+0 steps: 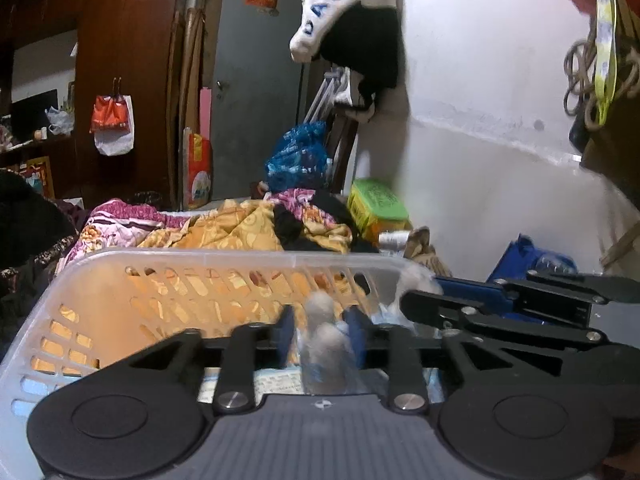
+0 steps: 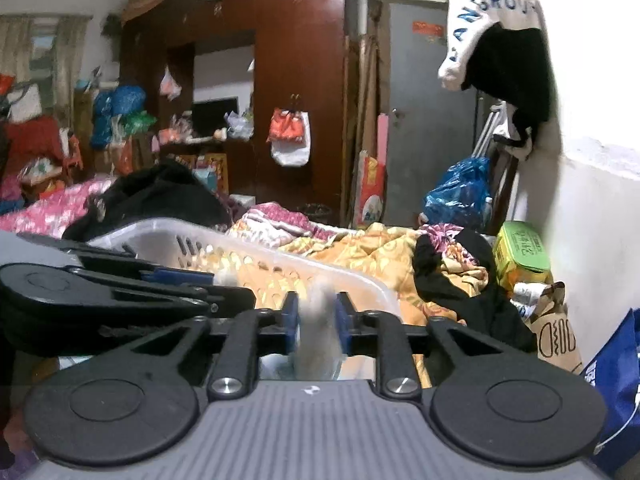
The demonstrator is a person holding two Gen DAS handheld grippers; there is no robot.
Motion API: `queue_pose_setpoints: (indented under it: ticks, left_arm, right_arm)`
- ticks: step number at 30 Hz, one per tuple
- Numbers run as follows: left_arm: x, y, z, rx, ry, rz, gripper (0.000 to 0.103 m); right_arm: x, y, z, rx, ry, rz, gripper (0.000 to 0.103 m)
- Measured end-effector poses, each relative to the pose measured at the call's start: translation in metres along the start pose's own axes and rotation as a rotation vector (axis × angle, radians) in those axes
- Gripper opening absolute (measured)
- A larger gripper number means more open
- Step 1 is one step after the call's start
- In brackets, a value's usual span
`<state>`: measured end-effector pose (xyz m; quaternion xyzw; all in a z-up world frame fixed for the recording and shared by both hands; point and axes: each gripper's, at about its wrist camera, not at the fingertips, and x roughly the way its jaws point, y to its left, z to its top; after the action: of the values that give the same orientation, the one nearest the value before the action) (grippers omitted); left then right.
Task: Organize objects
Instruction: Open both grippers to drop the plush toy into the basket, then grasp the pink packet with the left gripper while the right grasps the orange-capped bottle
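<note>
A translucent white slotted basket lies on a bed, also in the right wrist view. My left gripper is shut on a white fluffy cotton-like item over the basket's near edge. My right gripper is shut on another part of the white fluffy item at the basket's right end. The right gripper shows in the left wrist view at the right, and the left gripper shows in the right wrist view at the left. What lies inside the basket is mostly hidden by the grippers.
A crumpled orange and pink quilt covers the bed beyond the basket, with black clothes on it. A green-lidded box, a paper bag and a blue bag sit by the white wall. A wardrobe and grey door stand behind.
</note>
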<state>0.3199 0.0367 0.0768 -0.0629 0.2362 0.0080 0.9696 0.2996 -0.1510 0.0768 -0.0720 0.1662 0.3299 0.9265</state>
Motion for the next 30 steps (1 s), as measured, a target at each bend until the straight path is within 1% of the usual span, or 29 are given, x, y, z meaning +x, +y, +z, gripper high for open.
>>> queue_pose_setpoints:
  ticks: [1, 3, 4, 5, 7, 8, 10, 12, 14, 17, 19, 21, 23, 24, 25, 27, 30]
  left_arm:
    - [-0.006, 0.004, -0.001, -0.008, -0.019, 0.003, 0.048]
    - [-0.021, 0.012, -0.001, -0.024, -0.057, -0.014, 0.056]
    - [-0.03, 0.015, -0.003, -0.026, -0.077, -0.024, 0.066]
    - [-0.044, 0.018, -0.006, -0.028, -0.104, -0.041, 0.074]
    - [-0.071, 0.023, -0.017, -0.015, -0.149, -0.076, 0.079]
    - [-0.087, 0.024, -0.026, 0.002, -0.17, -0.085, 0.079]
    - [-0.118, 0.027, -0.049, 0.038, -0.196, -0.1, 0.081]
    - [-0.146, 0.029, -0.078, 0.082, -0.221, -0.112, 0.083]
    - [-0.172, 0.033, -0.11, 0.091, -0.257, -0.114, 0.083]
    - [-0.197, 0.041, -0.151, 0.065, -0.284, -0.129, 0.083]
    - [-0.206, 0.047, -0.171, 0.036, -0.302, -0.139, 0.083]
    - [-0.207, 0.05, -0.181, 0.069, -0.304, -0.122, 0.083]
    - [-0.205, 0.055, -0.182, 0.089, -0.311, -0.063, 0.083]
    - [-0.204, 0.059, -0.182, 0.074, -0.306, -0.041, 0.083]
    - [-0.202, 0.064, -0.18, 0.05, -0.303, -0.034, 0.083]
    - [-0.198, 0.073, -0.18, 0.015, -0.288, -0.054, 0.083]
    - [-0.192, 0.075, -0.185, 0.031, -0.27, -0.041, 0.083]
  right_arm:
    - [-0.007, -0.001, 0.001, 0.008, -0.013, -0.014, 0.054]
    - [-0.023, -0.005, 0.003, 0.037, -0.044, -0.042, 0.1]
    - [-0.036, -0.006, 0.0, 0.053, -0.074, -0.037, 0.103]
    - [-0.049, -0.007, -0.004, 0.063, -0.097, -0.013, 0.103]
    - [-0.077, -0.009, -0.021, 0.086, -0.138, 0.031, 0.103]
    - [-0.091, -0.007, -0.031, 0.093, -0.157, 0.047, 0.103]
    - [-0.12, -0.002, -0.058, 0.089, -0.19, 0.107, 0.103]
    - [-0.147, 0.005, -0.09, 0.075, -0.209, 0.161, 0.103]
    - [-0.168, 0.013, -0.123, 0.078, -0.227, 0.173, 0.103]
    - [-0.185, 0.022, -0.163, 0.104, -0.238, 0.187, 0.103]
    - [-0.181, 0.027, -0.174, 0.111, -0.227, 0.197, 0.103]
    - [-0.172, 0.031, -0.171, 0.096, -0.201, 0.171, 0.103]
    - [-0.165, 0.032, -0.168, 0.106, -0.213, 0.15, 0.103]
    - [-0.161, 0.032, -0.167, 0.116, -0.211, 0.15, 0.103]
    - [-0.158, 0.031, -0.167, 0.119, -0.2, 0.16, 0.103]
    - [-0.156, 0.032, -0.17, 0.11, -0.183, 0.159, 0.103]
    - [-0.163, 0.034, -0.173, 0.105, -0.204, 0.138, 0.103]
